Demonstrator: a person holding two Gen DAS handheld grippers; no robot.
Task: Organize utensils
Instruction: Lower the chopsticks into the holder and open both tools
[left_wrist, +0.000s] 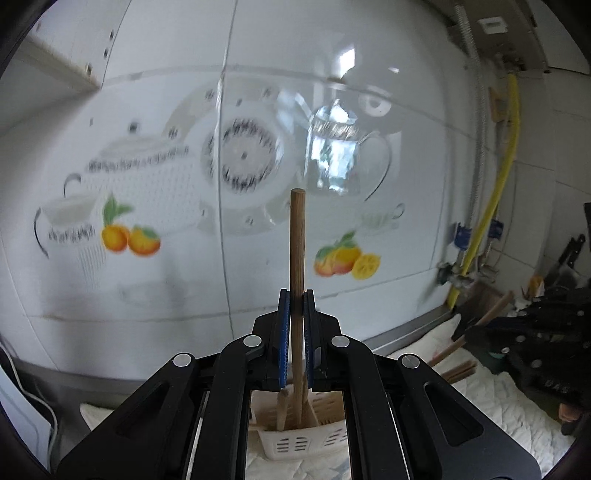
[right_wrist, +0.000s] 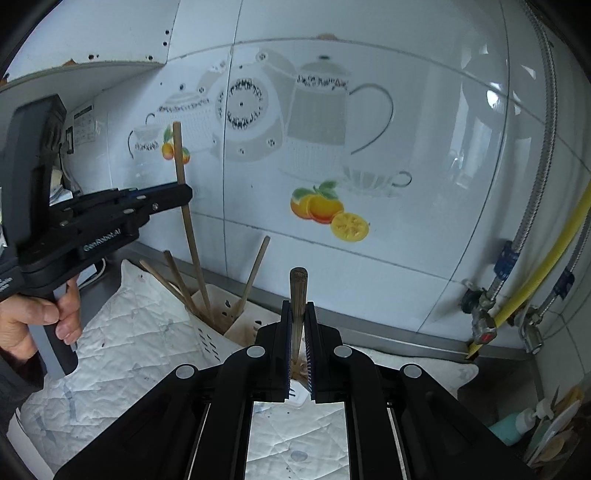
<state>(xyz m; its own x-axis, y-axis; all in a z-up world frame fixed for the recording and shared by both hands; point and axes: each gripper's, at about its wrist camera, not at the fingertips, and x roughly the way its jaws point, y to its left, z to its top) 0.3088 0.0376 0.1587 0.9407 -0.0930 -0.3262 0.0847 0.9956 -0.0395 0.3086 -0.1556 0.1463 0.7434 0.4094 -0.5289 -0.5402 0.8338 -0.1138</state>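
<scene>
Landmark: white slotted utensil holder (right_wrist: 218, 332), standing on a quilted white cloth (right_wrist: 122, 332) spread over the tabletop, close to the tiled wall (right_wrist: 406, 184).
Long wooden utensil (left_wrist: 296, 251): round, plain brown handle, held near upright; its lower end reaches down into the holder among other handles. Judged either being seated in the holder or drawn out of it; the pictures do not settle which.
Left gripper (left_wrist: 296, 302): jaws pressed against that handle partway up, pinching it from both sides; the upright hold likely keeps the shaft in line with the holder's compartment.
Short bamboo-like utensil (right_wrist: 298, 291): darker, ringed tip; the working end hides behind the jaws, so its kind cannot be told. It hangs just right of the holder, above the cloth.
Right gripper (right_wrist: 297, 314): jaws nipped tight on this piece, tip pointing up; probably waiting its turn for the holder.
Other contents: several slim wooden sticks (right_wrist: 255, 273) leaning outward in the holder.
Beyond the holder: yellow hose (right_wrist: 543, 266) and valves at the wall's right.
</scene>
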